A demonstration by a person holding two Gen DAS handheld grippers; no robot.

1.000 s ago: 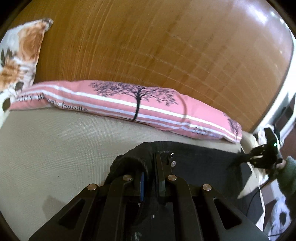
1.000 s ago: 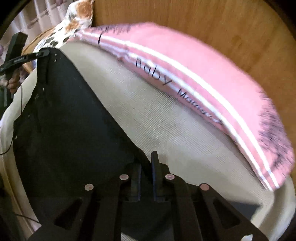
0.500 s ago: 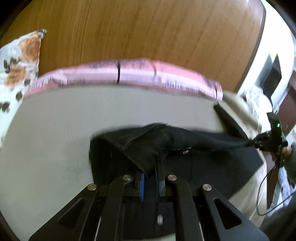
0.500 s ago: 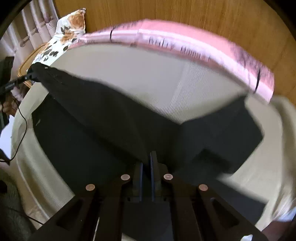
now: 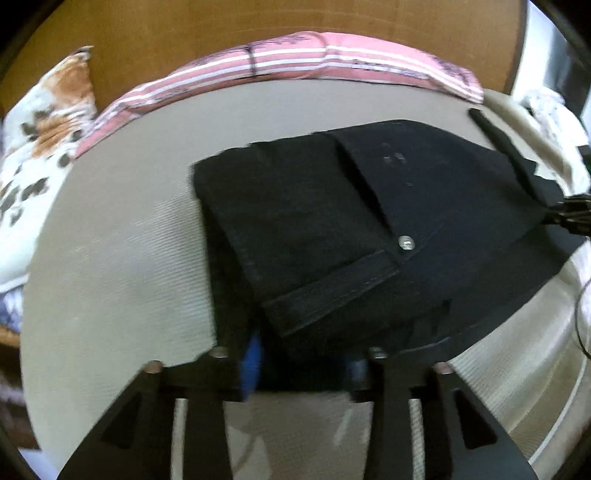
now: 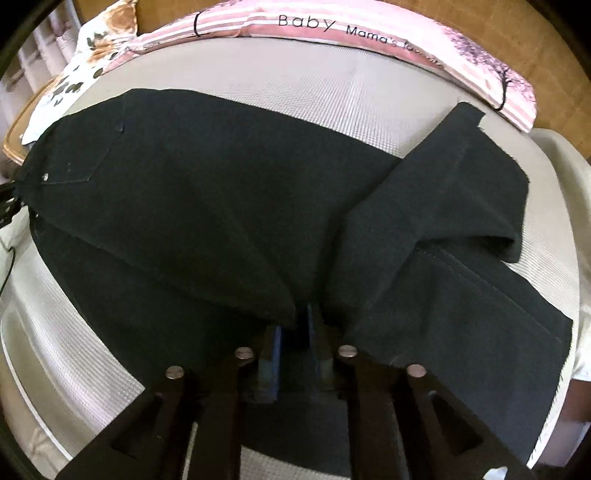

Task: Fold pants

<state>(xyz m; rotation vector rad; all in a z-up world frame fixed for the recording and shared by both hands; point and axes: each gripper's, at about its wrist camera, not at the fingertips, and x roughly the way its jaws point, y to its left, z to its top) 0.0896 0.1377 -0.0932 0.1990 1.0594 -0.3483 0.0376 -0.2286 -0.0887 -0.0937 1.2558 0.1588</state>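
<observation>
**Black pants doubled over on the bed, both tools letting go**

Both tools point steeply down at the bed [image 5: 110, 258]. The left tool [image 5: 303, 360] has just been opening; its fingers are spread, with the waistband end of the black pants [image 5: 332, 229] lying between them, and the pads aren't pressing on it. The right tool [image 6: 293, 334] has also just been opening. Its blue pads [image 6: 275, 343] stand slightly apart with a fold of the pants [image 6: 207, 192] bunched right at the tips, no clamp on it as far as I can see.

The left view gives the waistband, a silver rivet [image 5: 405, 243] and a pocket edge, plus the other tool's tip at the far right edge. The right view shows what the left can't: the legs, one flipped back diagonally towards the pink pillow [image 6: 369, 33].

That pillow has white stripes, a tree print, and reads "Baby Mama's fa…", the rest cut off. A floral pillow [image 5: 44, 147] sits at the left against the wooden headboard [image 5: 258, 26].
</observation>
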